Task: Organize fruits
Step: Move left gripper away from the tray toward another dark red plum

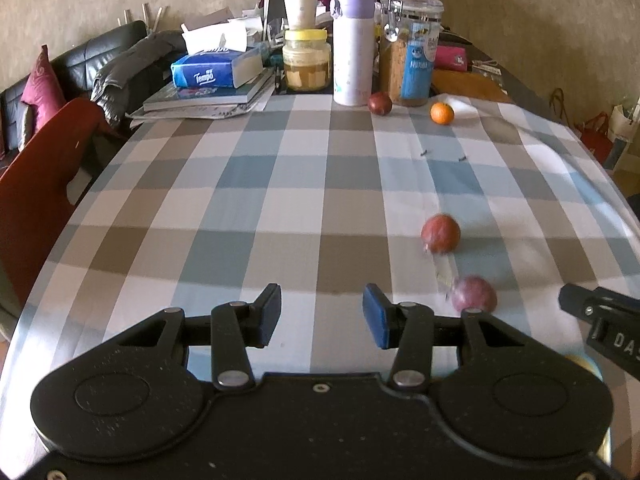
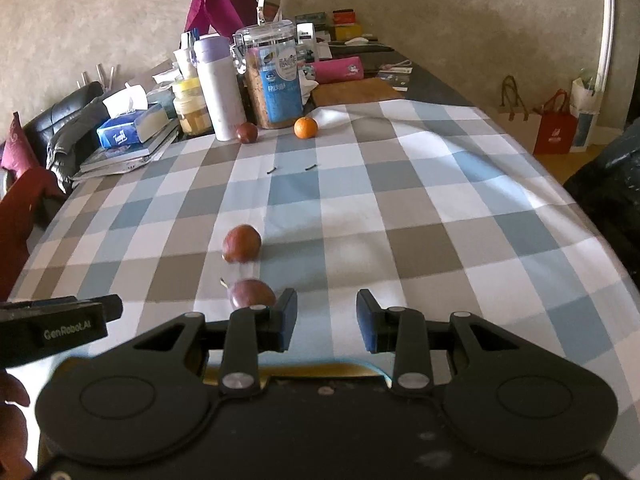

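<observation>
Several fruits lie on the checked tablecloth (image 1: 256, 184). A dark red fruit (image 1: 380, 103) (image 2: 247, 133) and an orange (image 1: 442, 113) (image 2: 305, 127) sit at the far end by the jars. A reddish-brown fruit (image 1: 440, 233) (image 2: 241, 243) lies mid-table. Nearer is a purple fruit (image 1: 474, 294) (image 2: 252, 294), between the two grippers and just left of my right gripper's left finger. My left gripper (image 1: 322, 316) (image 2: 60, 320) hovers open and holds nothing. My right gripper (image 2: 327, 320) also has its jaws apart over bare cloth; only its tip (image 1: 600, 320) shows in the left wrist view.
The far end is crowded: a tissue box (image 1: 212, 70) on books, a yellow-lidded jar (image 1: 306, 60), a white bottle (image 1: 354, 48), a clip-top jar (image 1: 412, 48). A red chair (image 1: 40, 184) stands at the left edge. Bags (image 2: 556, 128) stand on the floor right. A yellowish rim (image 2: 304, 372) shows under my right gripper.
</observation>
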`<state>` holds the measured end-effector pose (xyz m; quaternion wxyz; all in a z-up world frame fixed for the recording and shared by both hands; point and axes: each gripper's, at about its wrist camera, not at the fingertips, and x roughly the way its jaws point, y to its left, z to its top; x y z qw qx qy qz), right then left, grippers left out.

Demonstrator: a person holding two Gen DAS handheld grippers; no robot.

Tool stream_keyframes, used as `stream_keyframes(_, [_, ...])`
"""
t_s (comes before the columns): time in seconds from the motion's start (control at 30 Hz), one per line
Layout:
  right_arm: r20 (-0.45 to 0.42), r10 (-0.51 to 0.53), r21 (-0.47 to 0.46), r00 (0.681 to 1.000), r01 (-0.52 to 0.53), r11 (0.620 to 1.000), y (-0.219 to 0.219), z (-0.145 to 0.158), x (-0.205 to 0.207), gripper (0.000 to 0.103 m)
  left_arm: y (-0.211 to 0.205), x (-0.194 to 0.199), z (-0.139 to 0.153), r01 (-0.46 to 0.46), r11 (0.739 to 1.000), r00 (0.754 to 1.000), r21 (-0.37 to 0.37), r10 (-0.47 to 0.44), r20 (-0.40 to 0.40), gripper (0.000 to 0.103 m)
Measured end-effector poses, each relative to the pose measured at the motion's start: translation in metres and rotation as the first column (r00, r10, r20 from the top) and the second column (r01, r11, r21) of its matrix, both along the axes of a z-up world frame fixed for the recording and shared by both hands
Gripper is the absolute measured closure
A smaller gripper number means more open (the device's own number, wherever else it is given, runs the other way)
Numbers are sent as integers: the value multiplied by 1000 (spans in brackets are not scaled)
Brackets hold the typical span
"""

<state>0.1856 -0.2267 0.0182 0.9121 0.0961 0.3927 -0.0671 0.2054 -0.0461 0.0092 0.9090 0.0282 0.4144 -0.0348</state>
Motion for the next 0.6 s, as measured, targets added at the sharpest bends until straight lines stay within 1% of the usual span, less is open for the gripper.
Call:
stream_keyframes(0.17, [-18, -47, 33, 999, 47, 998, -7, -1, 28, 68, -6, 19, 3, -13, 1000, 1000, -12, 13, 17, 49])
stream_keyframes(0.33, [-33, -111, 52, 993, 112, 992, -15, -4, 55, 67, -13, 41, 1, -30, 999, 999, -41, 31, 13, 49])
stream_keyframes(0.5, [-75, -203, 68, 976, 208, 976, -24, -16, 81, 68, -20, 61, -8, -51, 996, 999, -78, 50, -13, 49])
stream_keyframes(0.6, [-94, -238, 56, 967, 243, 968, -27, -26, 93, 68, -24, 71, -15, -54, 995, 998, -80, 53, -22, 49])
